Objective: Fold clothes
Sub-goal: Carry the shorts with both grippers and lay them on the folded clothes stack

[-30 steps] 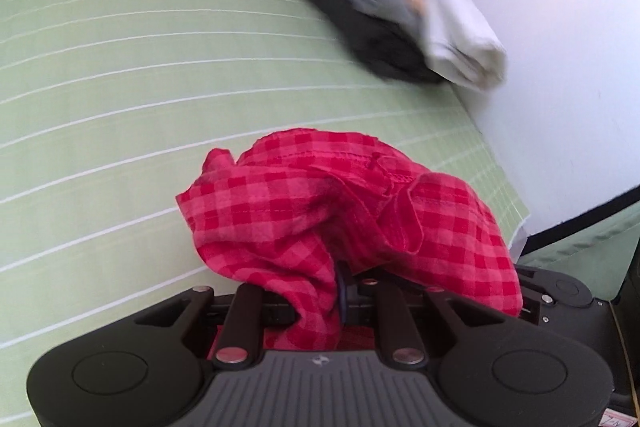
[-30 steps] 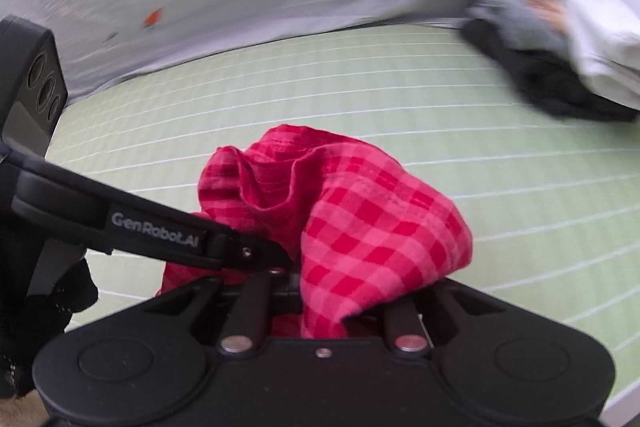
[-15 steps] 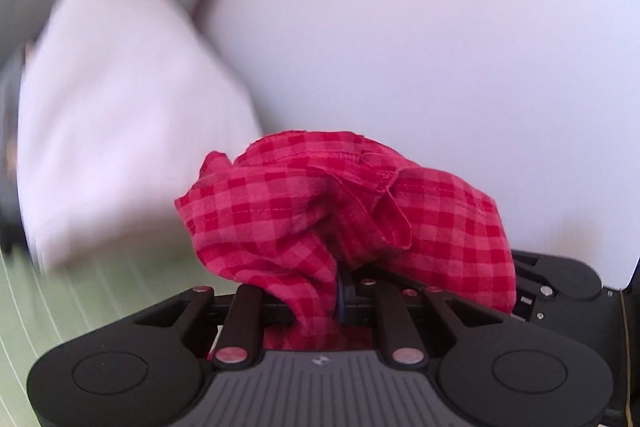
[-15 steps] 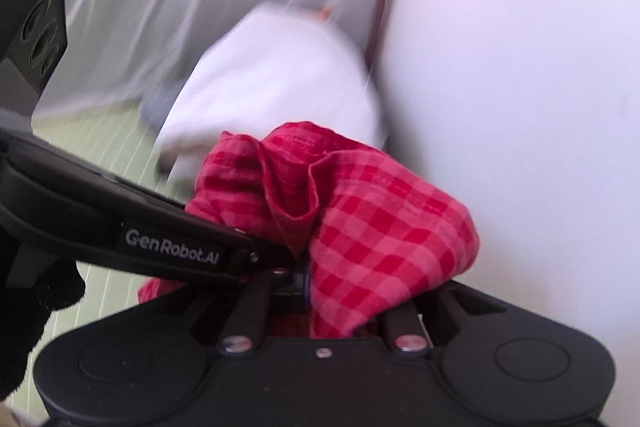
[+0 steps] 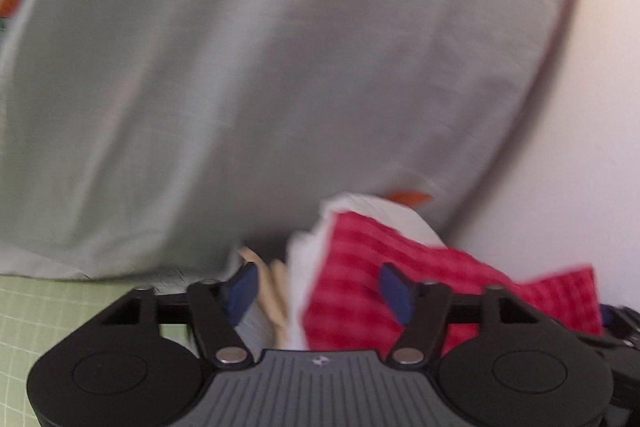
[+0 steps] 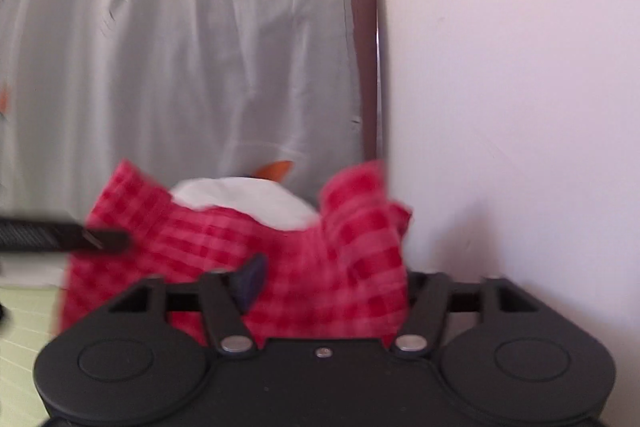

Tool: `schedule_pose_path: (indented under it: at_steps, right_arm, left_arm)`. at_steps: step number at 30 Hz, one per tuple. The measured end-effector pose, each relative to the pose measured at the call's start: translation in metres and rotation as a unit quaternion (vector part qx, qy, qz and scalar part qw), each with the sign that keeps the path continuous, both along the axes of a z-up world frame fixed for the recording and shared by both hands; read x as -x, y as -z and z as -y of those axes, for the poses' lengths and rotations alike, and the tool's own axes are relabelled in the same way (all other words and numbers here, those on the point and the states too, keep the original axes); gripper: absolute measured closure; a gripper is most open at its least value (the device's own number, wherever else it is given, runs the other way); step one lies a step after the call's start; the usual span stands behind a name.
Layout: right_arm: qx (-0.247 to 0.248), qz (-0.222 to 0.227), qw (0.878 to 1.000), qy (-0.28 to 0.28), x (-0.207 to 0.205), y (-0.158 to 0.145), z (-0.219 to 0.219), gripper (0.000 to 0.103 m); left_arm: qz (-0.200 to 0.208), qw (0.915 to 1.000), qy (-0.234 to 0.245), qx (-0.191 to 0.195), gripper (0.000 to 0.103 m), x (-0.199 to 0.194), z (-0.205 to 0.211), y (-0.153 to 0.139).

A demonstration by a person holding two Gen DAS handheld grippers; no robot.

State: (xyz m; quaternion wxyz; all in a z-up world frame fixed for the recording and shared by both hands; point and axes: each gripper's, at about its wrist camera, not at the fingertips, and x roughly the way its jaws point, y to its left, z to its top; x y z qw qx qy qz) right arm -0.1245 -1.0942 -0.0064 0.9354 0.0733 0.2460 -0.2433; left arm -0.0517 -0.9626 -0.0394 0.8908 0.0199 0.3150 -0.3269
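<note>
The red checked garment (image 5: pixel 360 267) lies on a pile of folded clothes, over a white piece (image 5: pixel 384 207), against the white wall. My left gripper (image 5: pixel 320 287) is open, its blue pads (image 5: pixel 242 287) apart with the cloth's left edge between them. In the right wrist view the red garment (image 6: pixel 280 259) lies across the white piece (image 6: pixel 240 199). My right gripper (image 6: pixel 332 287) is open; the cloth covers its right finger, and the left pad (image 6: pixel 252 281) shows.
A grey curtain (image 5: pixel 280 87) hangs behind the pile. The white wall (image 6: pixel 500 107) is to the right. The green striped mat (image 5: pixel 48 307) shows at lower left. The left gripper's arm (image 6: pixel 60 235) crosses the right wrist view at left.
Both grippers carried the bunched red garment from the mat to the clothes pile by the wall. Both have opened and the garment now rests on the pile.
</note>
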Motion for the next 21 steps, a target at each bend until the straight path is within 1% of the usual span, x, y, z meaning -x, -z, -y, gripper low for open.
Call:
schedule_pose_path:
  at_steps: [2, 4, 5, 7, 8, 9, 10, 13, 14, 15, 16, 18, 19, 20, 21]
  right_arm:
    - [0.061, 0.004, 0.998, 0.018, -0.001, 0.0, -0.01, 0.018]
    - [0.112, 0.018, 0.993, 0.033, 0.005, -0.003, -0.02, 0.012]
    - [0.13, 0.034, 0.99, 0.04, 0.009, -0.004, -0.021, 0.01]
    - [0.137, 0.066, 0.987, 0.044, 0.018, -0.006, -0.028, 0.004]
    - [0.138, 0.082, 0.986, 0.044, 0.022, -0.008, -0.033, 0.003]
    - [0.119, 0.08, 0.988, 0.047, 0.022, -0.004, -0.031, 0.001]
    - [0.088, 0.068, 0.992, 0.052, 0.018, 0.003, -0.026, 0.0]
    - [-0.005, 0.03, 0.997, 0.067, 0.005, 0.025, -0.011, 0.001]
    - [-0.036, 0.018, 0.997, 0.072, 0.001, 0.032, -0.005, 0.001]
    - [-0.067, 0.005, 0.995, 0.076, -0.003, 0.04, 0.0, 0.001]
    - [-0.085, 0.007, 0.993, 0.08, -0.004, 0.04, 0.004, 0.001]
    - [-0.083, 0.024, 0.993, 0.075, 0.0, 0.027, 0.002, 0.001]
    - [-0.08, 0.032, 0.994, 0.072, 0.002, 0.02, 0.0, 0.001]
    - [-0.071, 0.039, 0.994, 0.068, 0.005, 0.013, -0.006, 0.001]
    - [-0.061, 0.046, 0.995, 0.065, 0.007, 0.005, -0.015, 0.001]
  left_arm:
    - [0.011, 0.9999, -0.003, -0.012, 0.023, -0.006, -0.001, 0.009]
    - [0.003, 0.9994, 0.011, -0.032, 0.023, -0.007, 0.003, 0.02]
    - [-0.001, 0.9989, 0.019, -0.042, 0.023, -0.007, 0.005, 0.026]
    - [-0.013, 0.9991, 0.009, -0.039, 0.021, -0.008, 0.004, 0.035]
    - [-0.022, 0.9993, 0.004, -0.03, 0.019, -0.009, 0.002, 0.038]
    - [-0.032, 0.9993, 0.0, -0.021, 0.017, -0.011, 0.0, 0.042]
    - [-0.042, 0.999, 0.003, -0.016, 0.016, -0.014, -0.003, 0.042]
    - [-0.074, 0.9971, 0.015, 0.0, 0.016, -0.025, -0.01, 0.043]
    - [-0.072, 0.9972, 0.021, 0.008, 0.016, -0.024, -0.018, 0.037]
    - [-0.062, 0.9977, 0.026, 0.014, 0.016, -0.02, -0.026, 0.024]
    - [-0.048, 0.9983, 0.031, 0.014, 0.015, -0.009, -0.033, 0.016]
    - [-0.025, 0.9988, 0.041, 0.013, 0.012, 0.01, -0.048, 0.004]
    - [-0.016, 0.9987, 0.044, 0.019, 0.009, 0.021, -0.057, -0.002]
    - [-0.009, 0.9986, 0.04, 0.033, 0.007, 0.031, -0.068, -0.009]
    - [-0.001, 0.998, 0.032, 0.053, 0.001, 0.044, -0.081, -0.016]
